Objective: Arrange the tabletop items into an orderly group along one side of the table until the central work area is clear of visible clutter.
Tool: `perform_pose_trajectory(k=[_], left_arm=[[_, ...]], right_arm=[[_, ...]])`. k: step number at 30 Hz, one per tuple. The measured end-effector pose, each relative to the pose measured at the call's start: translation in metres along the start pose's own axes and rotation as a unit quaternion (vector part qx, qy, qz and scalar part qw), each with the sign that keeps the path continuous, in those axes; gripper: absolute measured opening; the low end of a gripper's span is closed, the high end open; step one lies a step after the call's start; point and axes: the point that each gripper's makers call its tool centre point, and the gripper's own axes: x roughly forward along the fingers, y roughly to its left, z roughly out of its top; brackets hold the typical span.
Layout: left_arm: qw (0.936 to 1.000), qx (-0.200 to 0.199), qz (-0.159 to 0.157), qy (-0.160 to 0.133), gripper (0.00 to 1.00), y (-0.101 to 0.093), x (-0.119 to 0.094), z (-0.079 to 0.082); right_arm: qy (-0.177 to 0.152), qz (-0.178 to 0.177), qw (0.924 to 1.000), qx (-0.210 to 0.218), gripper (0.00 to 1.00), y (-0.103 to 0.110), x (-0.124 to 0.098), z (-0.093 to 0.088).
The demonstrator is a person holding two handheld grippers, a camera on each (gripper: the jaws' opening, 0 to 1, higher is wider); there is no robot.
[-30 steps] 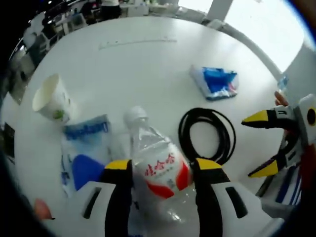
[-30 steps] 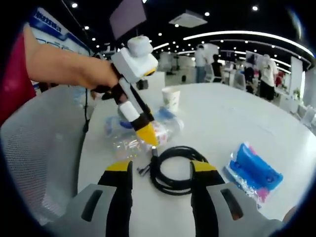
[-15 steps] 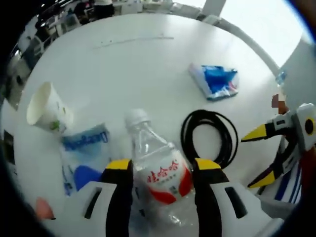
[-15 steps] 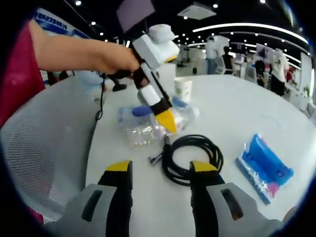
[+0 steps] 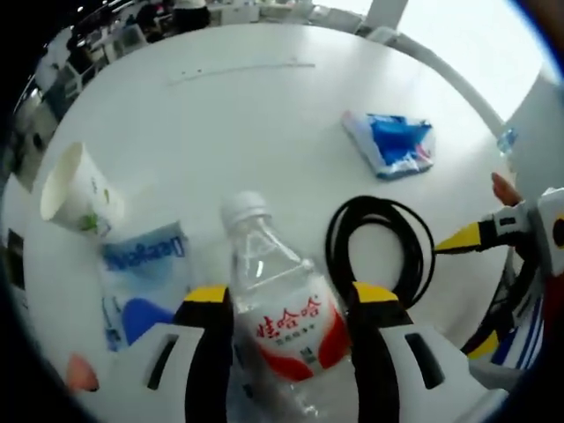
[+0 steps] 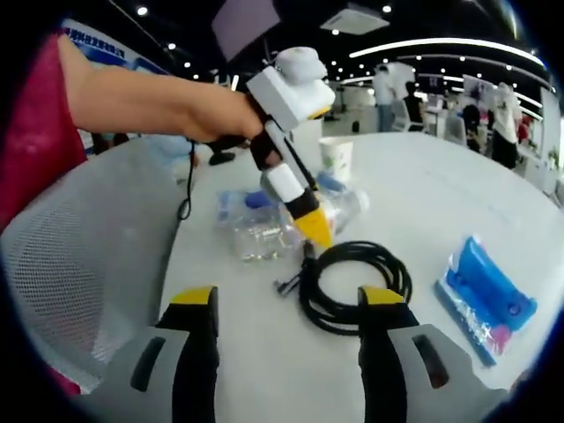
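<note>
Clear ribbed plastic bottle [image 5: 280, 308], white cap, red label: lain on the white round table [image 5: 247, 115], clasped between the yellow-tipped jaws of the left gripper [image 5: 287, 300]. Coiled black cable [image 5: 381, 242] is set just beside it. Paper cup [image 5: 75, 187] and glossy blue packets [image 5: 392, 145] are placed apart. Right gripper [image 6: 288, 304]: jaws held spread, nothing between.

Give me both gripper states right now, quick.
Left gripper: jaws either side of the water bottle; firm clamp cannot be told.
Right gripper: open, empty, above the black cable.
</note>
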Motion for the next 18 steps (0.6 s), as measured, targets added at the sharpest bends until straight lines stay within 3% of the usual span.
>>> perform_pose_trajectory(k=[4, 18], left_arm=[[1.0, -0.005, -0.004, 0.002, 0.49, 0.0003, 0.0013, -0.0003], [0.9999, 0.001, -0.011, 0.012, 0.49, 0.0016, 0.0024, -0.0018]], right_arm=[[-0.014, 0.0, 0.9999, 0.007, 0.84, 0.0029, 0.0029, 0.0045], [-0.003, 0.008, 0.9999, 0.007, 0.83, 0.0069, 0.0053, 0.0007]])
